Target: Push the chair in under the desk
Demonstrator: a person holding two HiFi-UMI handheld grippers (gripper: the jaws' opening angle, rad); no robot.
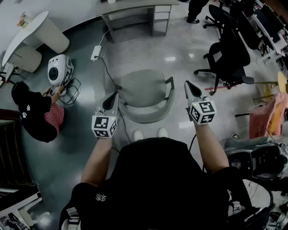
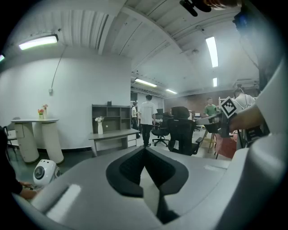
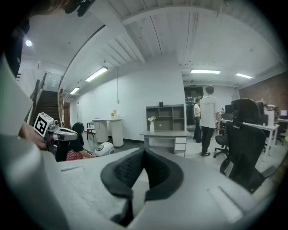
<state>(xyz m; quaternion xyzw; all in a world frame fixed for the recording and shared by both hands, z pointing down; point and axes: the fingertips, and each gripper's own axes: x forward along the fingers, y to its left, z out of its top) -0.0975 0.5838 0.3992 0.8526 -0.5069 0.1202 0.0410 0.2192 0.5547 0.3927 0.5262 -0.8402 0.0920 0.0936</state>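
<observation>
Floor [image 1: 135,54] lies bare and glossy between the grey chair [image 1: 146,92] and the desk [image 1: 135,13], which stand well apart. A cable from a power strip [image 1: 95,52] trails along the left edge of that stretch. The chair sits directly in front of the person, its curved back nearest them.

The left gripper [image 1: 113,98] hangs just beside the chair's left arm and the right gripper [image 1: 189,85] just beside its right arm. Whether either touches the chair cannot be told. Both pairs of jaws are pressed together with nothing between them.

To the right a black office chair [image 1: 229,56] stands close to the path. To the left a crouching person [image 1: 33,112] is at a white round-bodied device [image 1: 58,69], near a white round table [image 1: 31,33].

Neither gripper view shows the grey chair; both look level across the room at the desk's front edge. The left gripper view adds a vase [image 2: 100,126] on the desk, a shelf unit [image 2: 110,117] behind it and a standing person [image 2: 147,119] in a white shirt. Only the right gripper view shows a staircase [image 3: 48,108] at far left.
</observation>
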